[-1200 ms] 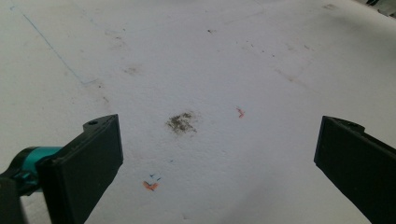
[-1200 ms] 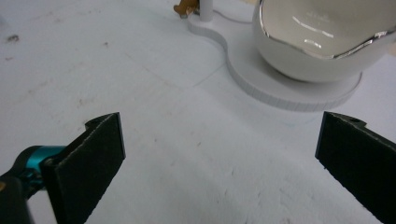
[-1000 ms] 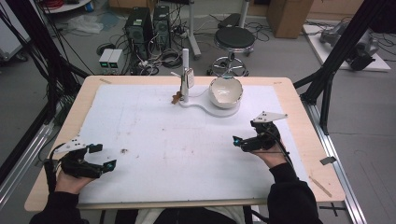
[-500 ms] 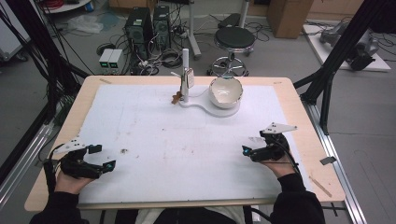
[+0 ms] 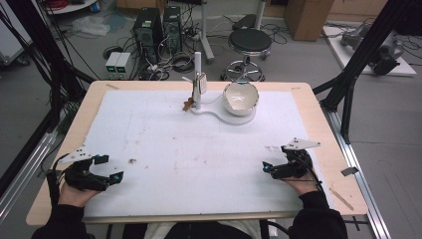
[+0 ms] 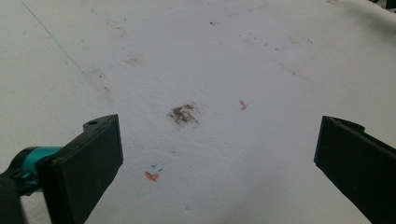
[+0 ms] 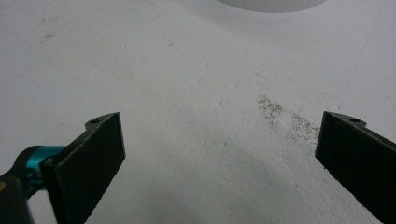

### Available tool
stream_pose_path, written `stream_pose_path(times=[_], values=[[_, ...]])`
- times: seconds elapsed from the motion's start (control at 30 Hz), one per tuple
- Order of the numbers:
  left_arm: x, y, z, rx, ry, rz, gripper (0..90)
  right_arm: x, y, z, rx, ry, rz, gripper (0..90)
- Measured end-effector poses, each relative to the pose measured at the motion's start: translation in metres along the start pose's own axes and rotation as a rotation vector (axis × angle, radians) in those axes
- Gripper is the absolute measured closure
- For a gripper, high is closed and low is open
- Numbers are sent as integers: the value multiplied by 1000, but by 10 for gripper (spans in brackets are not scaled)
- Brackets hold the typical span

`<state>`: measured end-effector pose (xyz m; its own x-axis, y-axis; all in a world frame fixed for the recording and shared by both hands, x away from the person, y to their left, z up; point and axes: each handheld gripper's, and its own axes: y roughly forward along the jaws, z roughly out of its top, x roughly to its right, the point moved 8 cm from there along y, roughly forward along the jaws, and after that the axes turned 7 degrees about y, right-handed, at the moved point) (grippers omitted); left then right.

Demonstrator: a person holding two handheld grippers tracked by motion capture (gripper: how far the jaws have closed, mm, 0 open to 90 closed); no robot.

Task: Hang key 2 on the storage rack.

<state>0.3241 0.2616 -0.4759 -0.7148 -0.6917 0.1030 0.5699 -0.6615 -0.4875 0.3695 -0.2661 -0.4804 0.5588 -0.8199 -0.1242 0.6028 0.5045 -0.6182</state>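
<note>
From the high view, the left gripper (image 5: 107, 169) rests near the table's front-left corner and the right gripper (image 5: 272, 168) near its front-right edge, both on the white sheet (image 5: 164, 144). A white bowl (image 5: 241, 98) sits on a white stand (image 5: 199, 82) at the middle of the far edge, well apart from both.

In the left gripper view, the jaws gape wide with nothing between them, over a dark smudge (image 6: 183, 114).

In the right gripper view, the jaws are likewise wide and empty above scattered specks (image 7: 285, 116). A long reach risks knocking the tilted bowl off its stand.
</note>
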Motion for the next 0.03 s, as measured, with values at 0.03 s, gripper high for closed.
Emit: stream_pose_path(times=[0.03], values=[[-1,0,0,-3,4,-1,17,0,-1,-1,-1,4,0,5]])
